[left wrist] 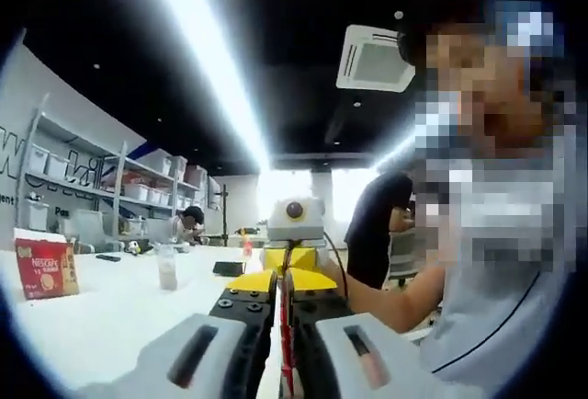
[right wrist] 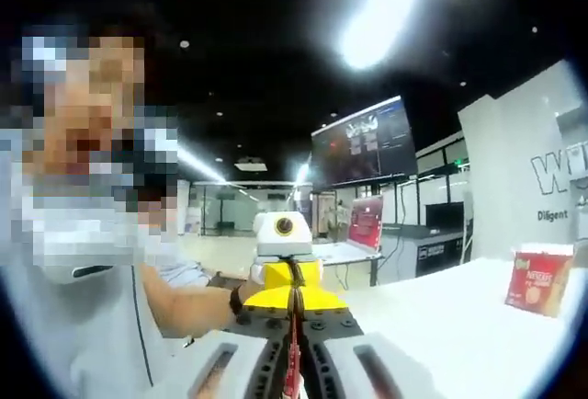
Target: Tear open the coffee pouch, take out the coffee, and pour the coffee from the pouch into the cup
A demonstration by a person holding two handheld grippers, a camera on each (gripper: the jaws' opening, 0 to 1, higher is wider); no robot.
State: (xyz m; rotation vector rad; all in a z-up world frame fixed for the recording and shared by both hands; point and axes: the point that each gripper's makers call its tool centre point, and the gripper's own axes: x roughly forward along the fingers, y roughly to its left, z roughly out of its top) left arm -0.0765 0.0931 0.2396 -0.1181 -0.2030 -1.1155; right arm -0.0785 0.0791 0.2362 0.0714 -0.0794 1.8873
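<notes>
The coffee pouch (left wrist: pixel 286 348) is a thin red strip seen edge-on, pinched between my two grippers. My left gripper (left wrist: pixel 283 325) is shut on it, jaws pressed together. My right gripper (left wrist: pixel 280 280), with yellow tips, meets it nose to nose from ahead. In the right gripper view my right gripper (right wrist: pixel 294 344) is shut on the same red pouch (right wrist: pixel 294 367), and the left gripper (right wrist: pixel 294 296) faces it. A clear plastic cup (left wrist: pixel 167 267) stands upright on the white table (left wrist: pixel 110 316), off to the left of both grippers.
A red Nescafe box (left wrist: pixel 46 270) (right wrist: pixel 540 289) stands on the table near its edge. Small black objects (left wrist: pixel 228 268) lie beyond the cup. The person holding the grippers sits close (left wrist: pixel 487 261). Shelves with bins (left wrist: pixel 83 188) line the far wall.
</notes>
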